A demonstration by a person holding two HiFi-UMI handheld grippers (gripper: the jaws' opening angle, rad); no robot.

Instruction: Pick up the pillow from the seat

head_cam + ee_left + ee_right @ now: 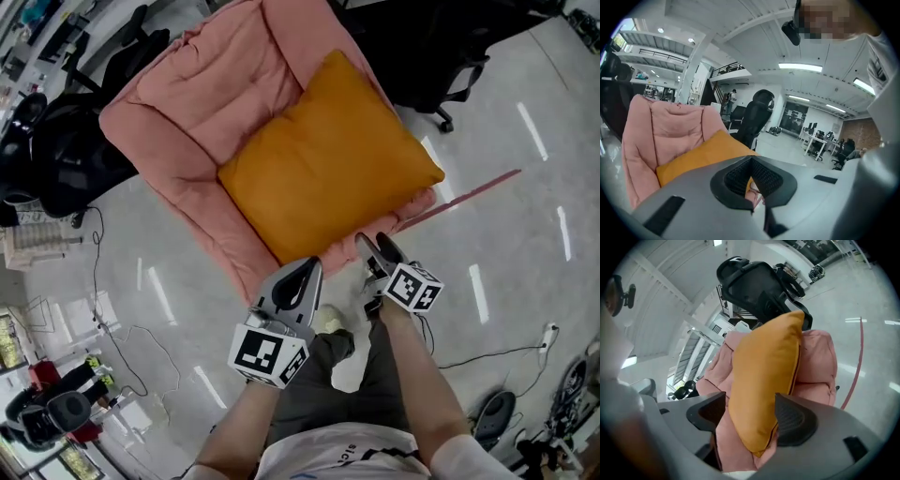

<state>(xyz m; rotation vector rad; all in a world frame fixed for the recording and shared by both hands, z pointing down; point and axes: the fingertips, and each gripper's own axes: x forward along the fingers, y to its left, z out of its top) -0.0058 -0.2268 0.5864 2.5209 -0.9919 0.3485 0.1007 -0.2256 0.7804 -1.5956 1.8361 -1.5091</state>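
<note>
An orange pillow [328, 164] lies on the pink padded seat [216, 84], its near corner over the seat's front edge. My right gripper [377, 246] stands open at that corner. In the right gripper view the pillow [764, 376] hangs between the two pads of the right gripper [750, 405], close to the right pad and apart from the left one, with the seat [818, 362] behind. My left gripper [309, 265] is shut and empty at the seat's front edge, just short of the pillow. The left gripper [751, 161] looks over the pillow [698, 154] toward the pink backrest [661, 131].
Black office chairs stand behind the seat [431, 56] and to its left [56, 150]. A red line [469, 197] runs across the grey floor on the right. Cables [112, 309] trail at the left and a power strip [547, 335] lies at the right.
</note>
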